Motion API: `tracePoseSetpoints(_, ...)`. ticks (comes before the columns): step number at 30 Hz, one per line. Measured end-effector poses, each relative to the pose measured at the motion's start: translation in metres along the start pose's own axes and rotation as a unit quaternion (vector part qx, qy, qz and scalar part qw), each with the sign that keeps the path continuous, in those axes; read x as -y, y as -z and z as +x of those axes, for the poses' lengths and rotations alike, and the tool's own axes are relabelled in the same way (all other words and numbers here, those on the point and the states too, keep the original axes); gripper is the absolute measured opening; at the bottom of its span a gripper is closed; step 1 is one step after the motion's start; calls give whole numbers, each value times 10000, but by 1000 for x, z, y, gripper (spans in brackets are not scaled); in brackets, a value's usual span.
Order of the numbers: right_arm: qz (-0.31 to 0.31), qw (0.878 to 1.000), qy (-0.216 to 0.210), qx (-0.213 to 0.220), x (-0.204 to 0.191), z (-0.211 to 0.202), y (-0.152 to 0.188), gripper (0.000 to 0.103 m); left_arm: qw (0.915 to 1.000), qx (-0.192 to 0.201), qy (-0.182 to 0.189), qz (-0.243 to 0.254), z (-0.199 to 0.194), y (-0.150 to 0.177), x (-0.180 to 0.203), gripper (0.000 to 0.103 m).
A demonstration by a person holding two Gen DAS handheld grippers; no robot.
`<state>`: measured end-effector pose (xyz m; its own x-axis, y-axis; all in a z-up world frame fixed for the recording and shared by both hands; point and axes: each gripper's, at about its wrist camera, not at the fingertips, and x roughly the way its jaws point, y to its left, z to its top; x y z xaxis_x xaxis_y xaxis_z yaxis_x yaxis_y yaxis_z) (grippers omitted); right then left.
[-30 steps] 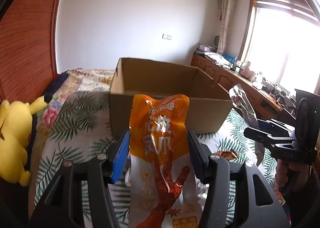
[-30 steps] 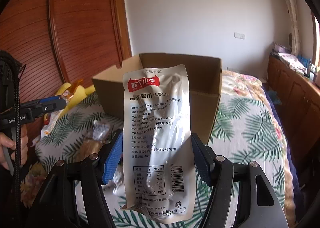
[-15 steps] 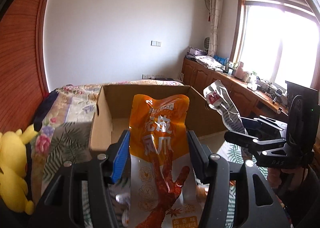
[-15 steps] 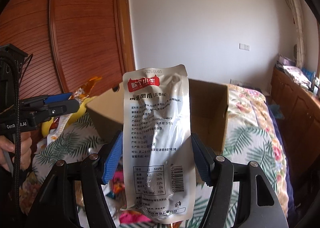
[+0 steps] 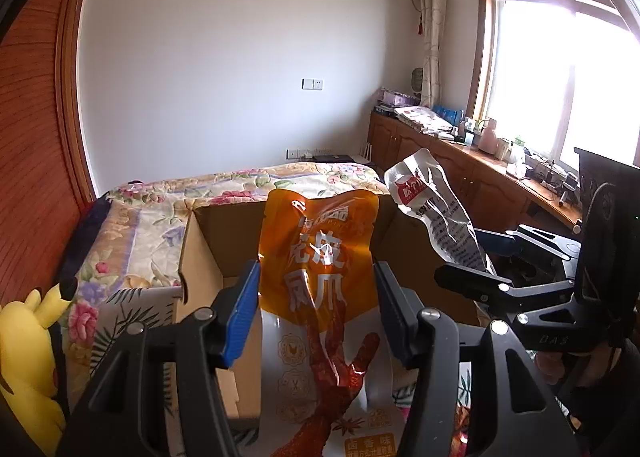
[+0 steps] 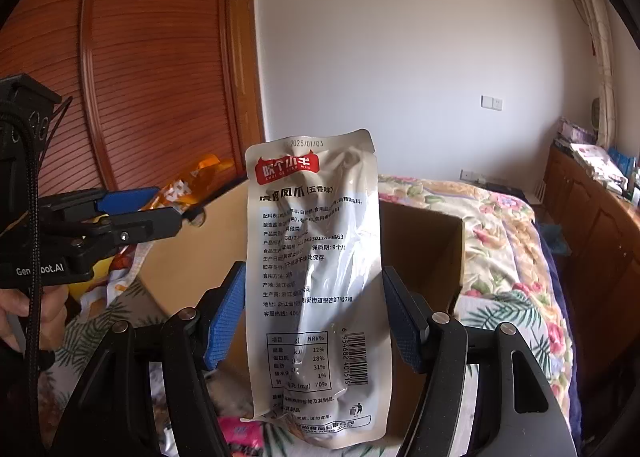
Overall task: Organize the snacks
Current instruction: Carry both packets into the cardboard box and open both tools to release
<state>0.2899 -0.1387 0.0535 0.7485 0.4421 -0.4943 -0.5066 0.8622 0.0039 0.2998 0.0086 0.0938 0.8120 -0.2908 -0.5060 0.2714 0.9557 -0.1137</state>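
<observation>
My left gripper (image 5: 316,297) clamps an orange snack pouch (image 5: 320,253) upright; my right gripper (image 6: 312,309) clamps a silvery snack pouch (image 6: 316,257) the same way. Both pouches hang just before the open cardboard box (image 5: 204,257) on the floral bed (image 6: 500,225). A yellow plush toy (image 5: 24,357) lies left. More wrappers (image 6: 240,433) lie below.
</observation>
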Motion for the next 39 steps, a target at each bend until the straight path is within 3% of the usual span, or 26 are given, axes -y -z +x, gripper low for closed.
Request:
tracePoseSetpoints(9, -2, 9997, 229, -62, 6, 27, -10, 67, 9997, -100, -206, -3, 37, -15, -8, 56)
tracePoseSetpoints(20, -34, 9974, 576, -440, 1, 38, -1, 68, 9984, -405, -382, 21, 66, 0, -6, 58)
tracePoseSetpoints(39, -125, 9969, 547, -545, -11, 24, 10, 71, 9987, -311, -388, 84, 41, 13, 5, 66)
